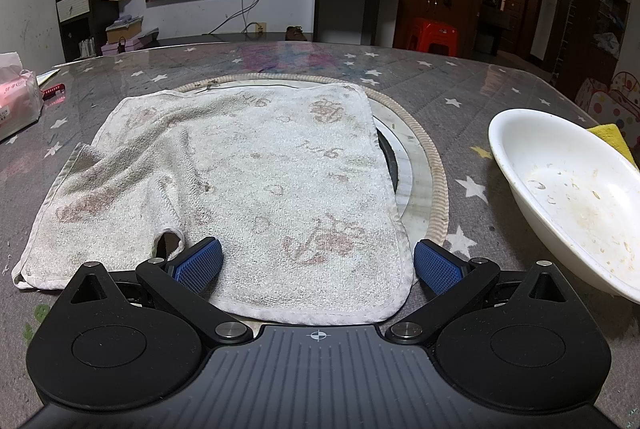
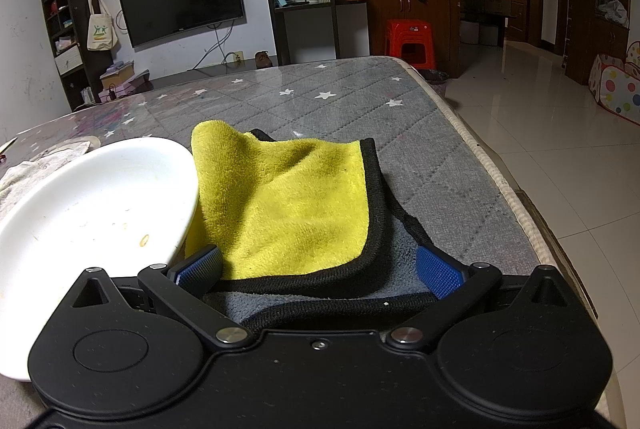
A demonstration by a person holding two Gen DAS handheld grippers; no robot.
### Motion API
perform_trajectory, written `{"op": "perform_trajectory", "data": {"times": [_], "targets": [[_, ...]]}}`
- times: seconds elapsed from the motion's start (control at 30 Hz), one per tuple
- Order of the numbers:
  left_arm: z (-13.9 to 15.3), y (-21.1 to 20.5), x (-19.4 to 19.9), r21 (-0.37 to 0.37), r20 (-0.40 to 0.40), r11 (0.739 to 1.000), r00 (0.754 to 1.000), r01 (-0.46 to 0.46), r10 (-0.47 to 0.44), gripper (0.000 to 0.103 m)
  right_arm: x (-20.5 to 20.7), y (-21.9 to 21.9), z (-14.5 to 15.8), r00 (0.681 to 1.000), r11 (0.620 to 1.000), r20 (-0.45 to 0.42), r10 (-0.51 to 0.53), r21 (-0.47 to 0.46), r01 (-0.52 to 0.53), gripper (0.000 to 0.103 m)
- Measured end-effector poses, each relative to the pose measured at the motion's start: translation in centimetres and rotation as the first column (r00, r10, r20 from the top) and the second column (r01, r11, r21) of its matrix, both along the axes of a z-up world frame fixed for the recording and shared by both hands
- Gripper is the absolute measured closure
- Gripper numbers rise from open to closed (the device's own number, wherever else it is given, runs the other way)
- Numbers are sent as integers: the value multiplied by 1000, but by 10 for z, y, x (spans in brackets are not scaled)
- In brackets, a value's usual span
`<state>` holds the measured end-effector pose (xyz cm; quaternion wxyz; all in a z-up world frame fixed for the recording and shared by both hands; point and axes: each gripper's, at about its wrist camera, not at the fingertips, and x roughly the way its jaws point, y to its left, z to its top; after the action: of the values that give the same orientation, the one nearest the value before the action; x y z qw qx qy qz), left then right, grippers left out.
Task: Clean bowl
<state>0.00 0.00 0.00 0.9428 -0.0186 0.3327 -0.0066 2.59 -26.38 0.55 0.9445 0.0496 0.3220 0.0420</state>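
Observation:
A white bowl (image 1: 568, 189) with dried food specks tilts on the grey star-patterned table, at the right of the left wrist view and at the left of the right wrist view (image 2: 96, 205). My left gripper (image 1: 320, 265) stands open over the near edge of a stained white towel (image 1: 240, 181); its blue pads (image 1: 200, 263) do not press the cloth. My right gripper (image 2: 320, 269) is open too, straddling the near part of a folded yellow and grey cloth (image 2: 288, 201) with black trim that lies right beside the bowl. The bowl's rim overlaps the cloth's left edge.
A round woven mat (image 1: 436, 169) lies under the white towel. A pink tissue pack (image 1: 18, 97) sits at the far left. The table's right edge (image 2: 500, 181) drops to a tiled floor. A red stool (image 2: 410, 41) and cabinets stand beyond the table.

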Motion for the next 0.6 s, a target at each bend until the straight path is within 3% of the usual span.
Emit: {"op": "perform_trajectory", "data": {"times": [0.6], "targets": [[0, 1, 0, 0, 0, 1000, 1000, 0, 0, 0, 0, -1, -3, 1000, 1000, 0, 0, 1, 0, 0]]}}
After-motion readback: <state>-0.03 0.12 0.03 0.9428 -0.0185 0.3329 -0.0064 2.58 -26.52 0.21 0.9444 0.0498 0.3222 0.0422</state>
